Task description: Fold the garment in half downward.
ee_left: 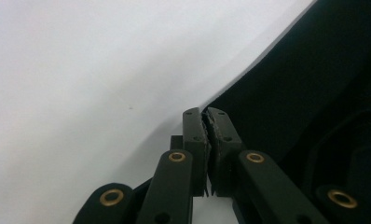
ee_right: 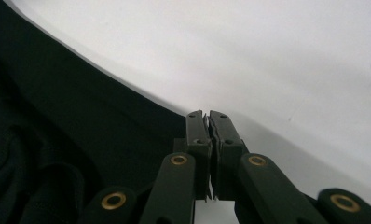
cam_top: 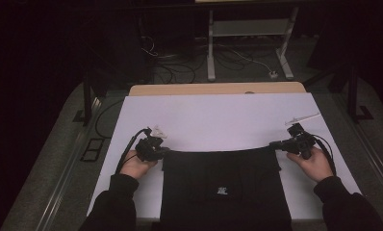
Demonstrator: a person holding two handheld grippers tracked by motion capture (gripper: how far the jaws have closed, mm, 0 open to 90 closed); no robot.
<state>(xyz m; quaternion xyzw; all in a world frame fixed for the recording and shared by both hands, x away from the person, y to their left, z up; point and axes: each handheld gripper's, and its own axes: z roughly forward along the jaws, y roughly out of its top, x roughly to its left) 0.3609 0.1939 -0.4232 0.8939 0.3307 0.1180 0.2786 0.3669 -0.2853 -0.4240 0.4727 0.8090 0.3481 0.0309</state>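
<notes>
A black garment [cam_top: 223, 183] with a small white logo lies flat at the near middle of the white sheet [cam_top: 218, 115]. Its far edge runs taut between the two grippers. My left gripper [cam_top: 163, 151] sits at the garment's far left corner, held by a hand in a dark sleeve. In the left gripper view its jaws [ee_left: 207, 114] are shut, with the corner of the black cloth [ee_left: 305, 84] pinched at their tips. My right gripper [cam_top: 274, 144] is at the far right corner. Its jaws [ee_right: 207, 116] are also shut on the edge of the cloth [ee_right: 58, 116].
The white sheet covers a wooden table whose far edge [cam_top: 218, 89] shows. A thin white stick-like object [cam_top: 302, 118] lies near the sheet's right edge, beyond the right gripper. On the dark floor behind are cables and a white desk frame [cam_top: 247, 29].
</notes>
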